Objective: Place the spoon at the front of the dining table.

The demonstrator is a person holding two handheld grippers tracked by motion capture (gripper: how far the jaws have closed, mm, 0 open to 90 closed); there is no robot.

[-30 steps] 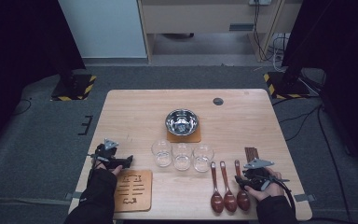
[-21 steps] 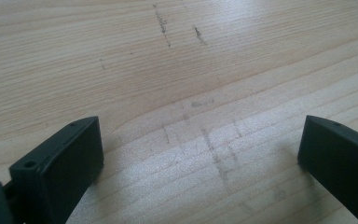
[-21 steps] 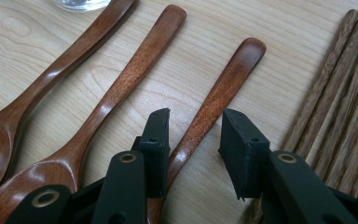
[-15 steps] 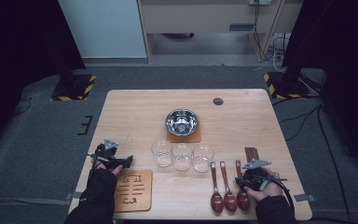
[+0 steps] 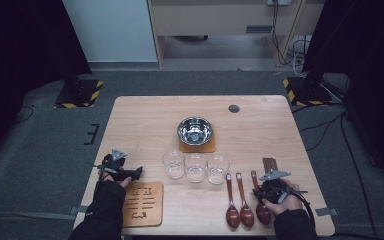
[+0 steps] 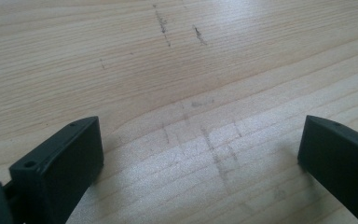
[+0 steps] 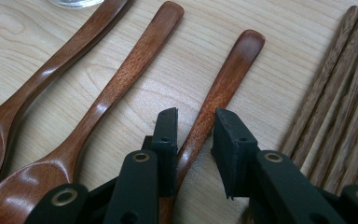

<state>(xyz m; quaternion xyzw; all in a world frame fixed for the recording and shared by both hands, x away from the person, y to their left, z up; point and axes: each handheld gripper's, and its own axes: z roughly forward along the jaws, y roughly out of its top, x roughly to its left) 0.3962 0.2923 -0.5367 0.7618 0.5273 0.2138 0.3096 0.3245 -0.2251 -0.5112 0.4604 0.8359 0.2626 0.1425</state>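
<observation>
My right gripper (image 7: 193,123) sits low over the table (image 5: 145,120), its two black jaws standing to either side of the handle of a wooden spoon (image 7: 219,88). The jaws have just been closing, with the handle between them. A narrow gap shows on each side of the handle, so the pads are not yet pressing on it. That spoon lies flat on the wood, its handle running away from the gripper. To the left of the jaws lie two more spoons (image 7: 116,88), side by side and close together. To the right of the jaws lies a bundle of dark chopsticks (image 7: 340,88), just beside the spoon but apart from it. From the high view, three drinking glasses (image 5: 195,167) stand in a row beyond the spoons, and behind them a metal bowl (image 5: 195,131) rests on a square coaster (image 5: 197,147).

My left gripper (image 6: 200,149) is well apart, across the table. Its jaws stand wide with bare wood between them. Just beside it lies a wooden trivet (image 5: 142,204).
</observation>
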